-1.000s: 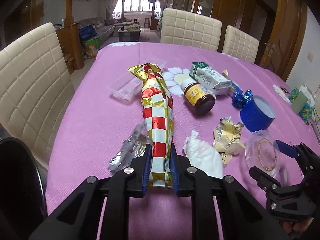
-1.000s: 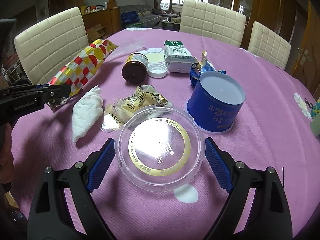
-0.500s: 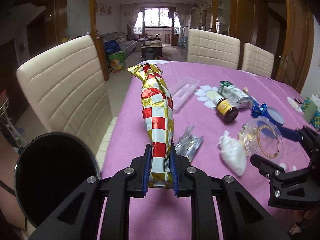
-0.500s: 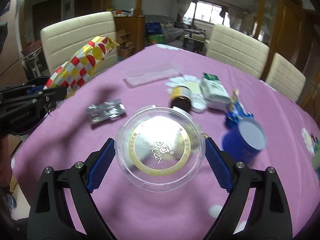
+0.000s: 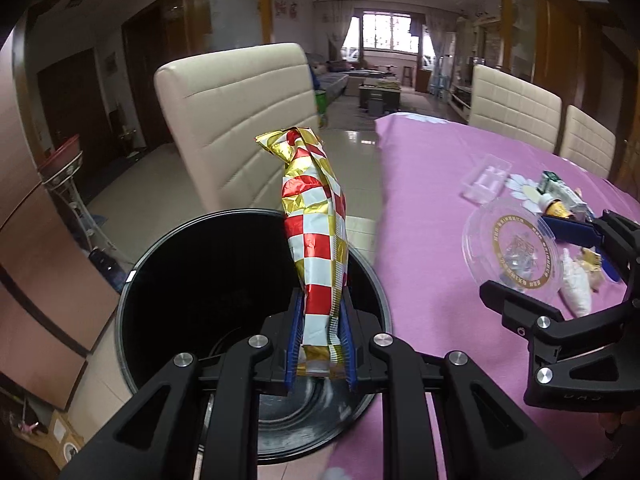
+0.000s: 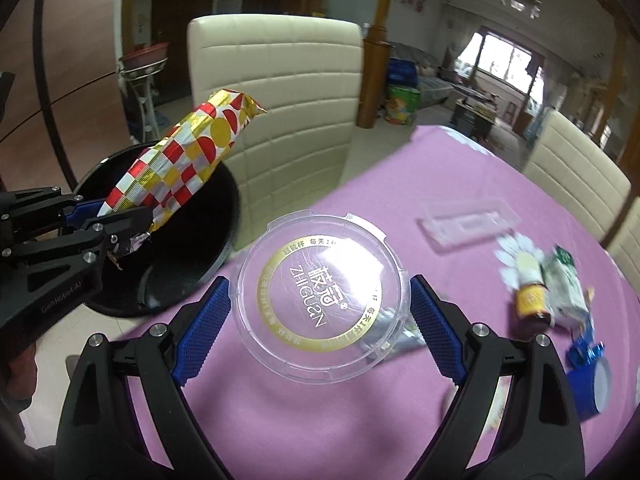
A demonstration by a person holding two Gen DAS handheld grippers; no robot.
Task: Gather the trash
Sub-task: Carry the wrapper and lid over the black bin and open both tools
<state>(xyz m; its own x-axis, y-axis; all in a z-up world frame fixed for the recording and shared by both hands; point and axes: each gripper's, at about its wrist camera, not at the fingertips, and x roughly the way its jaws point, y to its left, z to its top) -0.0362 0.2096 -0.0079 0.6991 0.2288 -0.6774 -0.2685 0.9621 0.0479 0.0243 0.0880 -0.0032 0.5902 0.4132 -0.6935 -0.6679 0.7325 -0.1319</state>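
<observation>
My left gripper (image 5: 319, 344) is shut on a red, white and gold checked snack bag (image 5: 316, 236) and holds it upright over the open black trash bin (image 5: 192, 280) beside the table. The bag also shows in the right wrist view (image 6: 184, 168), above the bin (image 6: 188, 256). My right gripper (image 6: 320, 312) is shut on a clear round plastic lid (image 6: 320, 292) with a gold ring and holds it above the purple tablecloth (image 6: 360, 420), near the table edge. The lid also shows in the left wrist view (image 5: 510, 252).
On the table lie a clear plastic tray (image 6: 468, 222), a brown jar (image 6: 532, 300), a green-white carton (image 6: 564, 288), a blue tub (image 6: 592, 388), a foil wrapper under the lid and a white tissue (image 5: 576, 292). A cream chair (image 5: 240, 128) stands behind the bin.
Both grippers have swung left off the table's middle. The snack bag is now over the bin, and the lid has been carried toward the table's left edge.
</observation>
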